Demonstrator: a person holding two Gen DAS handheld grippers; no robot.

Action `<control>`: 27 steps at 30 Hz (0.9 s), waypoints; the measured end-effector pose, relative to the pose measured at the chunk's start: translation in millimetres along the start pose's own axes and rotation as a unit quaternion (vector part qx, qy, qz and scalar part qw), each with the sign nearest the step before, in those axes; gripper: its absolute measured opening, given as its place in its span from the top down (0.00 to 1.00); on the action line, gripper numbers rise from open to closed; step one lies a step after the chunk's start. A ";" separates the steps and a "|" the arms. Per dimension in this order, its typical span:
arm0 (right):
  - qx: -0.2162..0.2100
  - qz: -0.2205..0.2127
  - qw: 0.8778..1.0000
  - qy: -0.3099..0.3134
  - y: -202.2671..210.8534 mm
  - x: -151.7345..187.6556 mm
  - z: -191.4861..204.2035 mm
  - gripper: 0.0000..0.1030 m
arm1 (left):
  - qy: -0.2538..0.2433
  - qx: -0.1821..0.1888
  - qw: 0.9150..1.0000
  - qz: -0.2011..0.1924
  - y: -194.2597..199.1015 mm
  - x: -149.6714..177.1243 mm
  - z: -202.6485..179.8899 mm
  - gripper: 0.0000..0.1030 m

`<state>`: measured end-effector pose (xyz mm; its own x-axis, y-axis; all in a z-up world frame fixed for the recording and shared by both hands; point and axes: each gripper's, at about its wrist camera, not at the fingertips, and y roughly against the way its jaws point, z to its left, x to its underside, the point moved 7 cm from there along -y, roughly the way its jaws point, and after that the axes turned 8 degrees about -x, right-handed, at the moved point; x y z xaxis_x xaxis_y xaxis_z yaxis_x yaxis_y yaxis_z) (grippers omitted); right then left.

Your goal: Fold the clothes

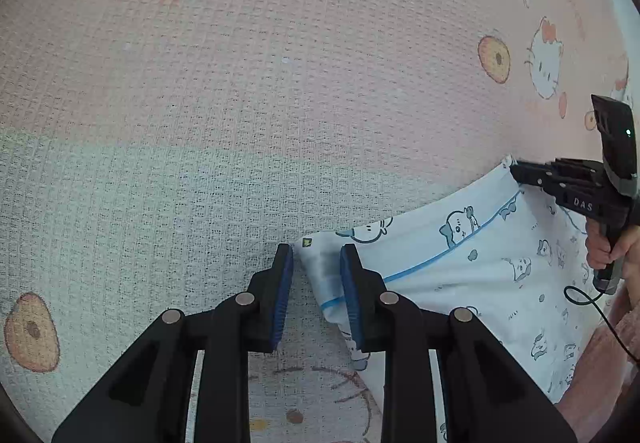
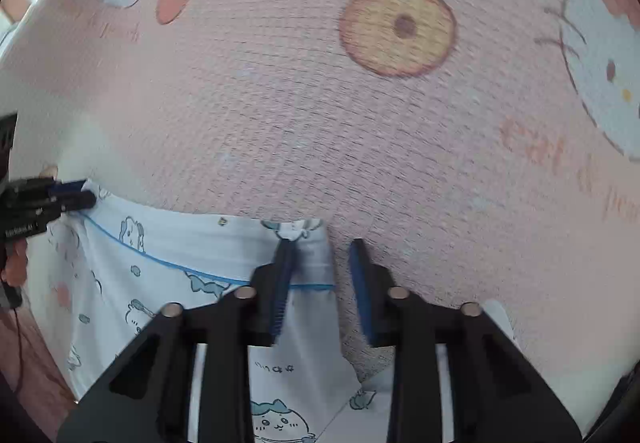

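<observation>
A white garment [image 1: 472, 263] with blue piping and small cartoon prints lies on a pink waffle-weave blanket [image 1: 280, 83]. My left gripper [image 1: 316, 263] is open, its jaws astride the garment's left corner. The right gripper [image 1: 520, 173] shows at the far right of the left wrist view, at the garment's other corner. In the right wrist view my right gripper [image 2: 322, 263] is open, with the garment's [image 2: 180, 283] right corner between its blue pads [image 2: 282, 283]. The left gripper [image 2: 76, 195] shows at the left edge of that view, on the far corner.
The blanket [image 2: 360, 143] bears peach [image 2: 398, 31] and cat [image 2: 604, 71] prints and spreads beyond the garment. A hand [image 1: 608, 247] and a black cable [image 1: 600, 307] show at the right edge. Reddish fabric [image 1: 600, 371] lies at lower right.
</observation>
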<state>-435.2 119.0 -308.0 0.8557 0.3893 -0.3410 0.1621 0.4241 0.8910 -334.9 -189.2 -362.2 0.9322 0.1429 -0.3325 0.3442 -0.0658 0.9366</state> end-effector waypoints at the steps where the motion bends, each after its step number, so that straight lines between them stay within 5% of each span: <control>1: 0.003 0.007 1.000 0.022 -1.2 1.5 9.2 0.95 | 0.002 -0.003 1.000 -0.001 0.5 0.3 -0.5 0.75; 3: 0.047 0.000 0.996 0.077 1.9 2.8 22.0 0.96 | -0.002 -0.019 1.000 -0.010 6.0 -2.6 -2.5 0.90; 7: 0.104 -0.102 0.986 0.079 43.7 -9.7 14.1 0.97 | -0.030 -0.025 0.996 -0.080 35.4 -16.9 -14.3 0.91; 9: 0.112 -0.106 0.987 0.050 46.1 -13.9 -6.8 0.97 | -0.036 -0.033 0.995 -0.092 36.0 -21.3 -16.3 0.90; 12: 0.125 -0.069 0.990 0.014 26.4 -11.8 -37.6 0.97 | -0.042 -0.113 0.991 -0.062 0.3 -19.5 -7.7 0.90; 15: 0.121 -0.062 0.991 0.000 18.5 -15.4 -50.8 0.95 | -0.048 -0.136 0.987 -0.075 -2.9 -21.3 -11.1 0.86; 22: 0.063 -0.090 0.992 -0.061 86.0 -1.7 -33.8 0.85 | 0.025 -0.067 0.997 0.022 37.9 25.8 -36.0 0.80; 27: 0.012 -0.044 0.998 -0.043 109.9 83.6 41.2 0.84 | 0.074 -0.019 0.995 0.068 63.3 96.1 -68.9 0.78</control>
<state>-325.6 164.5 -226.2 0.8762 0.2792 -0.3928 0.2498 0.4339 0.8656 -231.2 -111.7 -327.2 0.9422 0.2790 -0.1856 0.2093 -0.0573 0.9762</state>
